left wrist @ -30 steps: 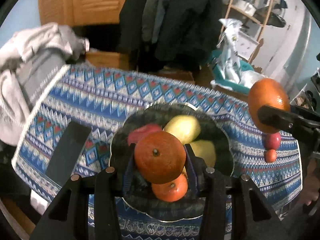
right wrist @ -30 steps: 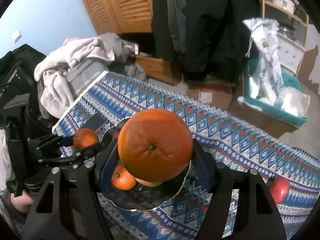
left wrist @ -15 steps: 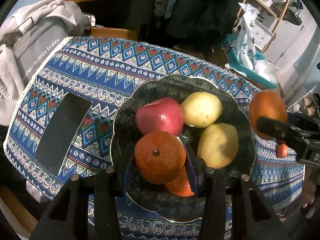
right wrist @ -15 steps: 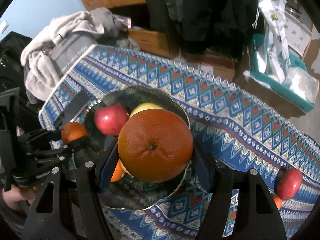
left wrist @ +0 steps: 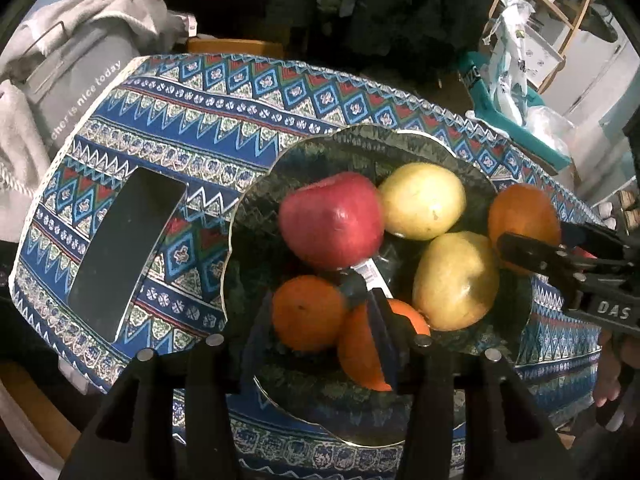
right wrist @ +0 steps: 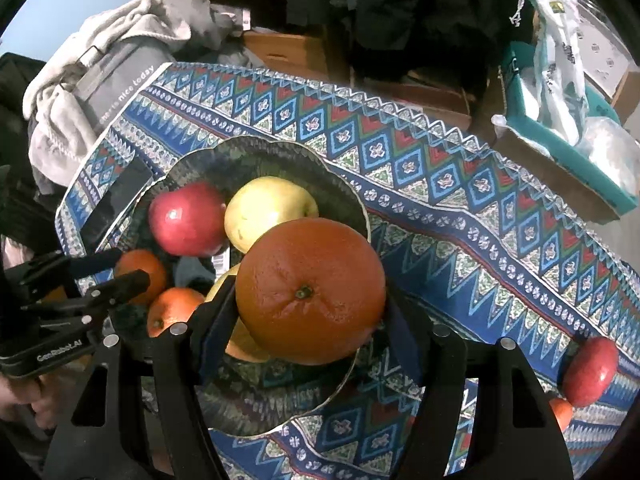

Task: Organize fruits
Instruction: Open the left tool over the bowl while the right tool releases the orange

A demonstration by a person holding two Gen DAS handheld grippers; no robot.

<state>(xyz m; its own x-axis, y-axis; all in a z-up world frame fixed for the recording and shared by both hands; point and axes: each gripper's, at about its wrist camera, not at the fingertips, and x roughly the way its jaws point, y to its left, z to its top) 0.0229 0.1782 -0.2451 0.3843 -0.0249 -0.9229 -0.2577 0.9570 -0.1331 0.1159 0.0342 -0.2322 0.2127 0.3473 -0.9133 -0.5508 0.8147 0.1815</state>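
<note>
A dark green scalloped bowl (left wrist: 360, 132) (right wrist: 260, 144) on the patterned tablecloth holds a red apple (left wrist: 332, 220), two yellow apples (left wrist: 424, 204) and an orange (left wrist: 360, 356). My left gripper (left wrist: 308, 300) reaches down into the bowl's near side and its jaws are opening. A small orange (left wrist: 308, 316) lies loose between them on the bowl's floor, with a gap to the right finger. My right gripper (right wrist: 308, 300) hangs over the bowl's right part, still clamping a large orange (right wrist: 310, 292) as its jaws start opening.
A black phone (left wrist: 128, 252) lies left of the bowl. A second red apple (right wrist: 590, 372) and a small orange (right wrist: 560, 412) sit on the cloth to the right. Grey clothes (left wrist: 60, 80) are heaped beyond the left table edge, and a teal bin (right wrist: 560, 148) stands beyond the far edge.
Both grippers have sunk towards the bowl. The left jaws have parted and their small orange has dropped away into the bowl. The large orange sits unchanged between the right fingers.
</note>
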